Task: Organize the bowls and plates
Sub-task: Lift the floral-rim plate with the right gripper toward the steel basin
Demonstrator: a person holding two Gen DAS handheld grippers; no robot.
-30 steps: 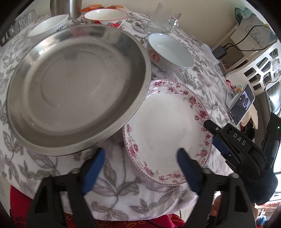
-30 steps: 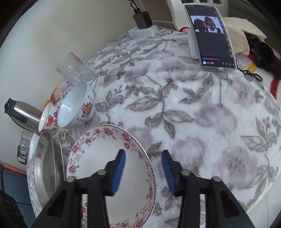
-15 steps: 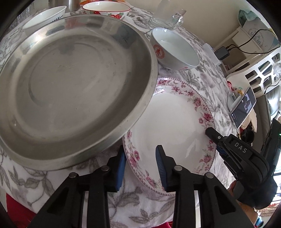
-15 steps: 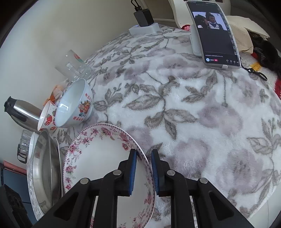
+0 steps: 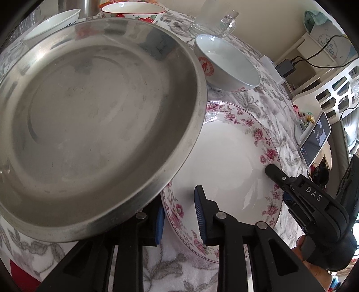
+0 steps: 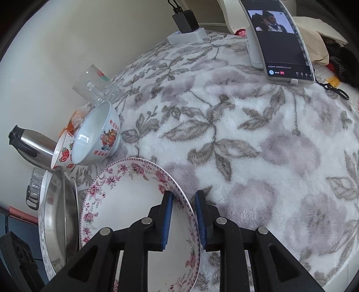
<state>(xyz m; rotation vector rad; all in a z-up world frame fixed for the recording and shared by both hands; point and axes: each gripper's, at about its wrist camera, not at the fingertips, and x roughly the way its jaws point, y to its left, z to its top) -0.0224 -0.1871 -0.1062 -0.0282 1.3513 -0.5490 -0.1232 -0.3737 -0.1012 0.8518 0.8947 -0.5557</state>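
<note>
A white floral plate (image 5: 224,157) (image 6: 125,202) lies on the flowered cloth. A large steel plate (image 5: 89,112) (image 6: 58,213) overlaps its left edge. My left gripper (image 5: 179,202) straddles the floral plate's near rim and its jaws are closing, one pad outside the rim and one inside. The outer finger is partly hidden under the steel plate. My right gripper (image 6: 183,195) (image 5: 277,182) holds the plate's right rim between its pads, and its jaws are opening slightly. That side of the plate looks tilted up off the cloth.
Behind the plates stand a white bowl with a red emblem (image 5: 226,65) (image 6: 96,134), a strawberry bowl (image 5: 132,11) (image 6: 62,155), another white bowl (image 5: 51,24) and a glass (image 5: 213,20). A propped phone (image 6: 282,40) and a charger (image 6: 186,33) are at the far right, a steel kettle (image 6: 31,143) at the left.
Both grippers stood wide open near the floral plate. Each has since moved in over its rim and closed on it. The plate's right side has tilted up.
</note>
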